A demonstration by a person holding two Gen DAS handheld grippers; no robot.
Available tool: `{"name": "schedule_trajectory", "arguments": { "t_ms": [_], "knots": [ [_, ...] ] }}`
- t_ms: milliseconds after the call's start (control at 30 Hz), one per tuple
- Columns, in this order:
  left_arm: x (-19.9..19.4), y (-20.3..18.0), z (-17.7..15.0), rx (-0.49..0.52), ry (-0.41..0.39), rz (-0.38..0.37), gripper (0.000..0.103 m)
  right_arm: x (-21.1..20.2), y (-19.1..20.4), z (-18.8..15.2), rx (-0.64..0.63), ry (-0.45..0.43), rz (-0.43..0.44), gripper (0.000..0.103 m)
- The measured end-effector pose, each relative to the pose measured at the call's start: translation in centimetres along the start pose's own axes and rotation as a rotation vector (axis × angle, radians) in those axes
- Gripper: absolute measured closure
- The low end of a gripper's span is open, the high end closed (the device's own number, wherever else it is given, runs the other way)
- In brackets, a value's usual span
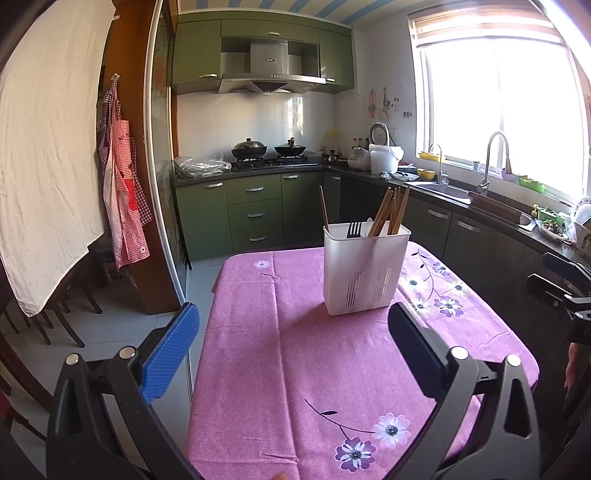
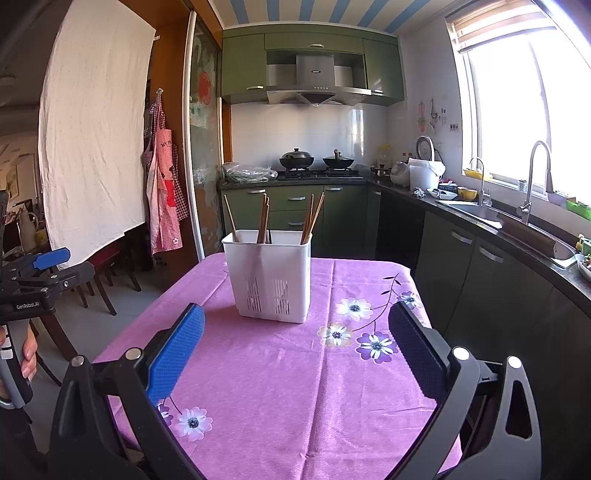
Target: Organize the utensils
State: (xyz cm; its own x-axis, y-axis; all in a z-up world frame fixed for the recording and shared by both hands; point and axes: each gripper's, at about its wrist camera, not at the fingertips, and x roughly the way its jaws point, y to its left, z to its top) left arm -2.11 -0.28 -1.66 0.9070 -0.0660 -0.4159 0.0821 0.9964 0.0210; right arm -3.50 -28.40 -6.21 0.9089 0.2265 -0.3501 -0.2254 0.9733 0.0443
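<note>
Meanwhile, left gripper point(image 1: 293, 347) and right gripper point(image 2: 296, 347) both empty, fingers spread wide, hovering above the pink-clothed desk point(image 2: 280, 369). White utensil holder point(image 1: 364, 271) upright mid-desk, well ahead of both; wooden chopsticks point(image 1: 391, 212) and a black fork point(image 1: 354, 229) standing inside.

Tablecloth point(image 1: 295, 350): pink-purple, printed with white and violet daisies on dark stems. Utensil holder point(image 1: 364, 273): white, slotted. Chopsticks point(image 1: 391, 210): brown. Fork point(image 1: 354, 229): black. Cabinets point(image 2: 295, 206): olive green. Apron point(image 2: 164, 192): red-and-white gingham. Ceiling point(image 2: 314, 11): blue-and-white stripes
</note>
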Motion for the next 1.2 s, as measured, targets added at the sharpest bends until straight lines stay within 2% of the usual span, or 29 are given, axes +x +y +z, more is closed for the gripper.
{"name": "schedule_trajectory", "arguments": {
  "t_ms": [1200],
  "knots": [
    [0.34,0.15,-0.1,0.005,0.003,0.0,0.006,0.53,0.04,-0.29,0.005,0.011,0.02,0.005]
  ]
}}
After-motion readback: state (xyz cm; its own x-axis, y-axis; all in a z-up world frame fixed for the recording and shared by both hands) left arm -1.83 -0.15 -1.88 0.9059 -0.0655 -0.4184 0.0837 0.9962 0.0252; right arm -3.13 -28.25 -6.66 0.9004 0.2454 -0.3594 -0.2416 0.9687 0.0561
